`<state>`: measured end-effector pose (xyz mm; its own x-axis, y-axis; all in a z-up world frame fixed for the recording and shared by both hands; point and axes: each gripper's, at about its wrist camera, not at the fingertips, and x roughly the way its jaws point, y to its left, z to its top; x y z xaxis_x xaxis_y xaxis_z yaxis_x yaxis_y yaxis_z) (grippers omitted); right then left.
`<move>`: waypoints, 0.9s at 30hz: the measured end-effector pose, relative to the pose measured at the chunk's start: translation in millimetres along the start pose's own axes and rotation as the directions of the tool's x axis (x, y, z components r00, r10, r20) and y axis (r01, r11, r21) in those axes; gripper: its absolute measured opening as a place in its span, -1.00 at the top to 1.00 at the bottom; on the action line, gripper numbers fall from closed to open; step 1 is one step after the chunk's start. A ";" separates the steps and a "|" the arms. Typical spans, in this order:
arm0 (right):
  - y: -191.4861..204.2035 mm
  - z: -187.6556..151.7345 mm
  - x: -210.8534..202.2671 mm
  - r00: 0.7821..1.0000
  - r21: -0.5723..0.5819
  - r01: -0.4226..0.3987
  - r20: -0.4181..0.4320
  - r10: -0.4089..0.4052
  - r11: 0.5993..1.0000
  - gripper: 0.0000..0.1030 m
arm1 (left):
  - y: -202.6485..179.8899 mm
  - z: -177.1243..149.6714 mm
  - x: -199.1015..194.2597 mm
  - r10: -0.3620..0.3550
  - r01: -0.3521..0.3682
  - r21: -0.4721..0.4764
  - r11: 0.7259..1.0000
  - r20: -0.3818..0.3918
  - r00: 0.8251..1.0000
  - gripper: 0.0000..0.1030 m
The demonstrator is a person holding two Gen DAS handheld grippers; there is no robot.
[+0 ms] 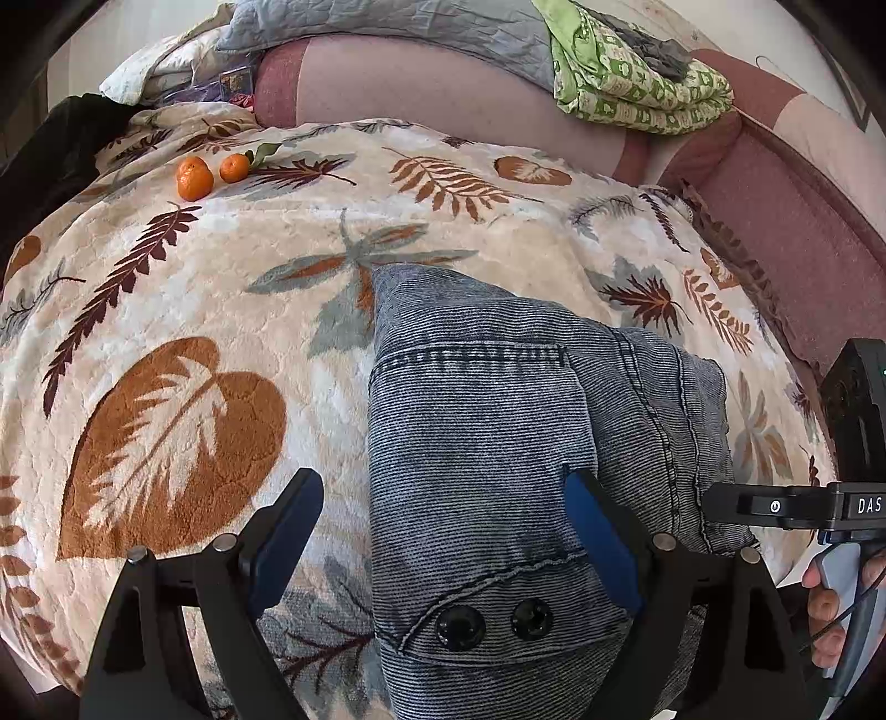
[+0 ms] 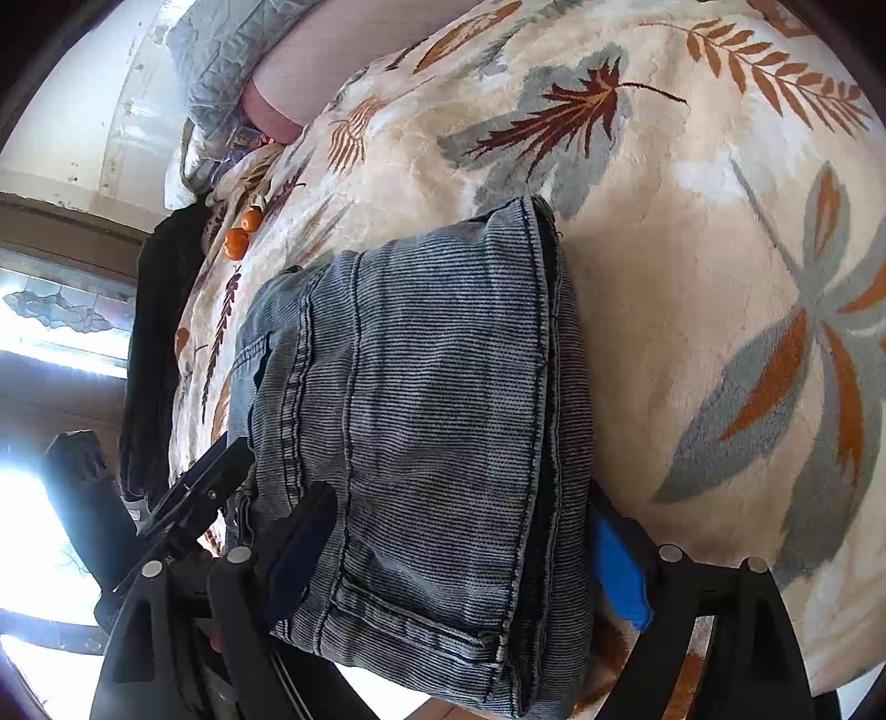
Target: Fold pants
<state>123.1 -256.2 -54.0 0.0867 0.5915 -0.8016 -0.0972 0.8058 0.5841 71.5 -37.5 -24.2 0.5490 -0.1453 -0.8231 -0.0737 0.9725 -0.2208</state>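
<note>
Leafy blanket [image 1: 166,332], fingers [image 1: 601,531] wide astride jeans [image 1: 498,443]

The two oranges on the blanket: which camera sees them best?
The left wrist view: the two oranges lie clear and unobstructed on the leaf-print blanket, beyond the folded pants. The right wrist view shows them only small and distorted near its left edge.

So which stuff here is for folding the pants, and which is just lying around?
For the job: the folded jeans, left gripper, right gripper.

Just lying about: two tangerines, leaf-print blanket, green patterned cloth, grey quilt.
</note>
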 end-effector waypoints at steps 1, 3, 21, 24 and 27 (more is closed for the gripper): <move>0.0 0.0 0.6 1.000 -0.007 -0.006 -0.001 0.006 1.000 -0.78 | -0.3 -0.3 0.7 -0.001 0.001 -0.002 1.000 -0.003 1.000 -0.73; 2.8 -1.4 1.9 1.000 -0.023 0.001 0.000 -0.001 1.000 -0.83 | 0.7 -0.5 3.4 -0.011 0.011 -0.013 1.000 -0.014 1.000 -0.73; 98.3 -3.5 -46.7 0.984 -0.268 0.064 0.177 -0.016 0.961 0.48 | -0.3 41.5 -78.0 -0.085 0.076 0.062 0.995 0.162 0.983 0.56; 128.6 25.5 -62.1 0.976 -0.314 0.039 0.214 0.031 0.949 0.48 | 16.7 75.7 -95.6 -0.072 0.063 0.045 0.997 0.217 0.973 0.55; 154.8 54.9 -60.9 0.975 -0.359 0.034 0.218 0.048 0.933 0.48 | 34.7 105.4 -96.4 -0.046 0.039 0.033 0.999 0.234 0.971 0.55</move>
<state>157.2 -165.9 92.2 0.2956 0.6214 -0.7256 -0.4433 0.7620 0.4720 103.7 29.5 102.6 0.7313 -0.1436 -0.6668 -0.0240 0.9716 -0.2355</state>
